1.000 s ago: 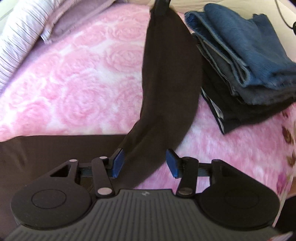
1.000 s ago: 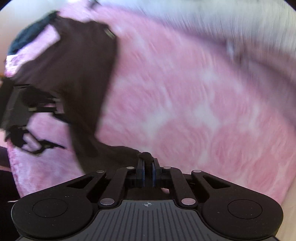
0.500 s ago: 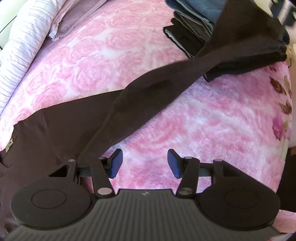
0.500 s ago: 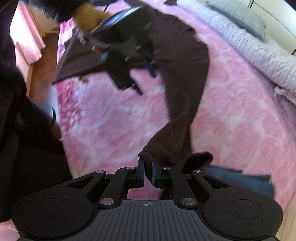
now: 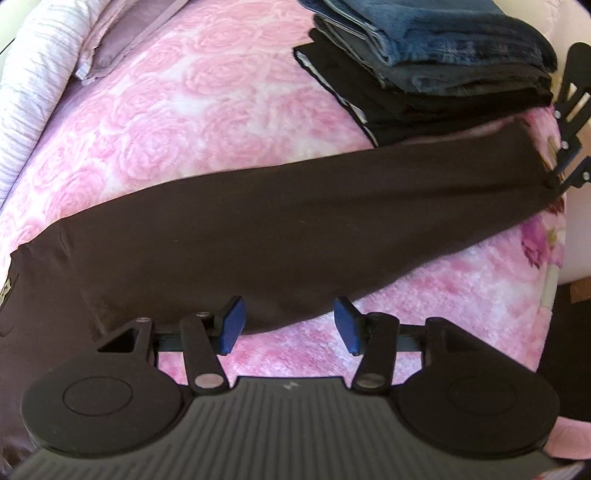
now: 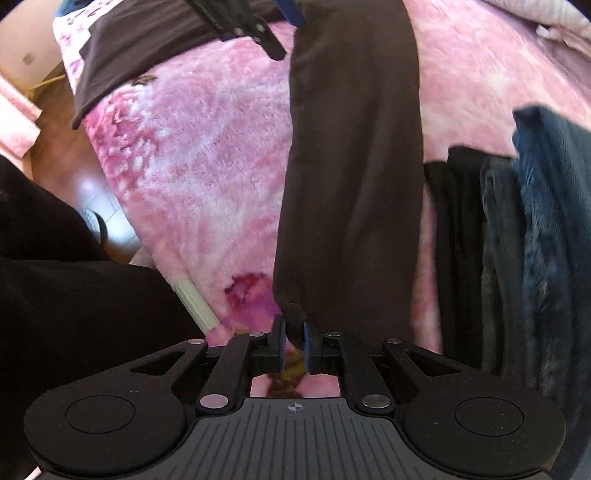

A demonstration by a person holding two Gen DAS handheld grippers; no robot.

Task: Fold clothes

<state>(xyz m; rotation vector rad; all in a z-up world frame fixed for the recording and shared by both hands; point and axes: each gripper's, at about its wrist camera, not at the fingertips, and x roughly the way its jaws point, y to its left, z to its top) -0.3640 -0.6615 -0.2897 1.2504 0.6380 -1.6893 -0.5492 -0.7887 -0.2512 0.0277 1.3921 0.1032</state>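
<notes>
Left wrist view: brown trouser leg (image 5: 295,225), hanging upright a second ago, now flat across pink blanket (image 5: 192,103); right gripper (image 6: 293,338) clamped on hem, left gripper (image 5: 290,325) apart, empty. Ready for folding.

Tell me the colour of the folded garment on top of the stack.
Blue folded garment; clearest in the left wrist view.

Your left gripper (image 5: 289,325) pointed down with its jaws apart; your right gripper (image 6: 294,341) was pinched tight.
</notes>
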